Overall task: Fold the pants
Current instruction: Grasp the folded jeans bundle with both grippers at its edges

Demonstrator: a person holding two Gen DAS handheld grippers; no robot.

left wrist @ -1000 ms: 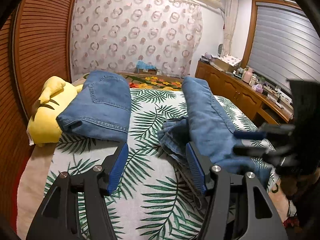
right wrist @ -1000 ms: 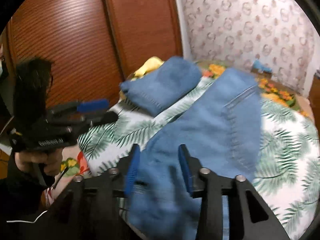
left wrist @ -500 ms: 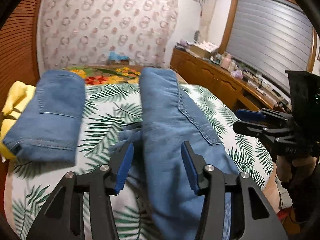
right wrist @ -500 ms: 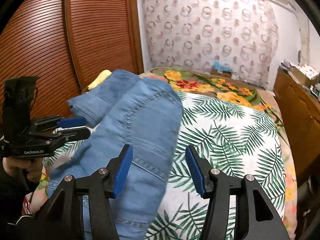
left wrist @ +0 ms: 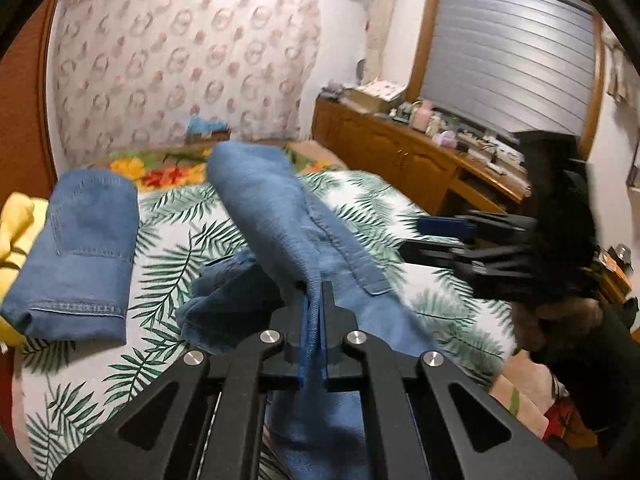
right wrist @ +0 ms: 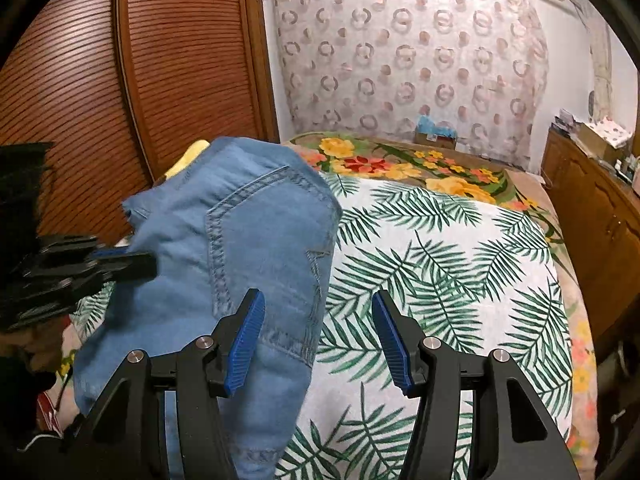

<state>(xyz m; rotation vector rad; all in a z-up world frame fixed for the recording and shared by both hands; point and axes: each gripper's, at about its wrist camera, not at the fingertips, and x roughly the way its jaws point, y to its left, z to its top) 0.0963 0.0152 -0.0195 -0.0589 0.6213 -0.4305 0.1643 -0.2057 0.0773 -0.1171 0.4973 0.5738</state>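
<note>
Right tongs (left wrist: 424, 236) are motion-blurred in the left wrist view, the hand (left wrist: 560, 316) under them just a smear. Left tongs (right wrist: 132, 262) in the right wrist view are dark and partly cut off at the frame's left edge; their tips are pressed against denim. Lower end of the pants (left wrist: 280, 216) runs out of frame below both cameras. Yellow plush toy (left wrist: 14, 224) is mostly hidden behind the folded jeans (left wrist: 86, 256) and clipped by the left edge.

Pants: soft blue denim, double-stitched seams, back pocket outline visible, bunched into a long ridge across the bed (right wrist: 440, 248); a rumpled leg end sags beside it. Folded jeans are a flat rectangle with a hemmed cuff, lying apart on the leaf-print cover. Ribbed wooden doors (right wrist: 180, 60) at left, patterned curtain (right wrist: 400, 60) behind, wooden cabinet (left wrist: 400, 156) with cluttered top at right.

Left tongs (left wrist: 314, 300): blue pads clamped tight on a fold of the pants, cloth pinched between them. Right tongs (right wrist: 318, 340): jaws about half open, nothing between the pads; the left pad sits over the pants' edge, the right over bare cover.

Versus a second ago: the left tongs were open over the bed beside the pants and are now closed on them; the pants ridge now sits lifted and centred in that view. The right tongs have spread wider and the denim that filled their gap now lies off to the left.
</note>
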